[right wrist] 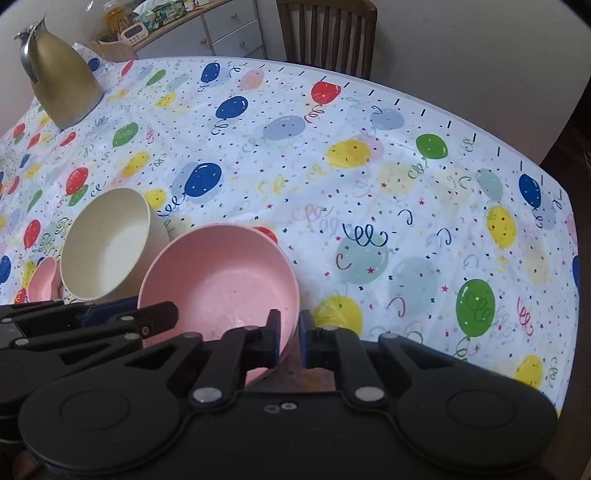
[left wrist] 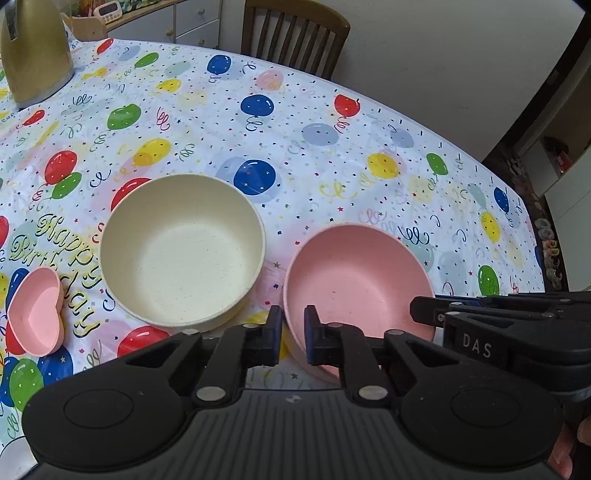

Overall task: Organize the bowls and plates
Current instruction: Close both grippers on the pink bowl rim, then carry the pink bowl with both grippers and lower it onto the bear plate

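The table (left wrist: 332, 155) is the biggest thing here, covered in a white party cloth full of balloons and confetti, with "Happy Birthday" (left wrist: 62, 266) printed in curly yellow script off to the left of the left gripper (left wrist: 293, 334). A wooden chair (left wrist: 295, 33) sits at the far edge, straight ahead of both grippers. Far off to the left there's a gold thermos jug (right wrist: 62, 85) with a silver spout.

Then the 2 big bowls. The pink bowl (right wrist: 221, 288) sits right in front, and both grippers are on it: the left gripper has its fingers straddling the near left part of the rim, clamped down or very nearly so, and the right gripper (right wrist: 290, 338) has 1 finger inside and 1 outside the near right rim, pinching it about the same way. The cream bowl (left wrist: 183, 247) is just left of the pink one and a bit further out, very close but I can't tell if they touch.

Smallest is a pink heart-shaped dish (left wrist: 35, 310), way over to the left of the left gripper, next to the lettering.

The right gripper's side, seen from the left one, has "DAS" (left wrist: 476, 345) printed on it.
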A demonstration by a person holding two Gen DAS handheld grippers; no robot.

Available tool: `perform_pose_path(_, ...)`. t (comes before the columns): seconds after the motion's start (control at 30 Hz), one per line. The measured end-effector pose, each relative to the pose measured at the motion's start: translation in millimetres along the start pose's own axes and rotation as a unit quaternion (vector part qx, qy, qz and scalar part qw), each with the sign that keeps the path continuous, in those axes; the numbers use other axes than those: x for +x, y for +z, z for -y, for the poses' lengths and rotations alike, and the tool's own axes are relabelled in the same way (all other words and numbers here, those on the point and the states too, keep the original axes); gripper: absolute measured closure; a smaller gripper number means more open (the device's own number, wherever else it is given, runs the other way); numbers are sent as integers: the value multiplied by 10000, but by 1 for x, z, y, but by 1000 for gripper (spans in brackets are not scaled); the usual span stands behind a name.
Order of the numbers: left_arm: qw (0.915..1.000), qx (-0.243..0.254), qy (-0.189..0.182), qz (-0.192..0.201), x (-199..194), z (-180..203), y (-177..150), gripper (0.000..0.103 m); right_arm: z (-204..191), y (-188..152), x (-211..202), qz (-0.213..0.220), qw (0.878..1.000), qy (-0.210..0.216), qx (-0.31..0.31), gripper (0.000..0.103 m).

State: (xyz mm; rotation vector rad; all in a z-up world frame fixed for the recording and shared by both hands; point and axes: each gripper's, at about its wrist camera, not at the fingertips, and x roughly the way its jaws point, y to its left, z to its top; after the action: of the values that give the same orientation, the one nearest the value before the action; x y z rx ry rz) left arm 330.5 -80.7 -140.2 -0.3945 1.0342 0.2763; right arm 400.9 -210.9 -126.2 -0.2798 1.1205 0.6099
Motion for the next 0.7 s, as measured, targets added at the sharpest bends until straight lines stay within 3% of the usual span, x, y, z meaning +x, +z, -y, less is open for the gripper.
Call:
perform_pose_path(0.33,9994,112,-275,-195,-20,6,-12,93,4,-14,-21,8,9997,-54,221,98)
perform_pose_path(0.7,9939,746,-711,-391,-68,22,-49,93,5,-68,-76,88,9971,-252,711,98)
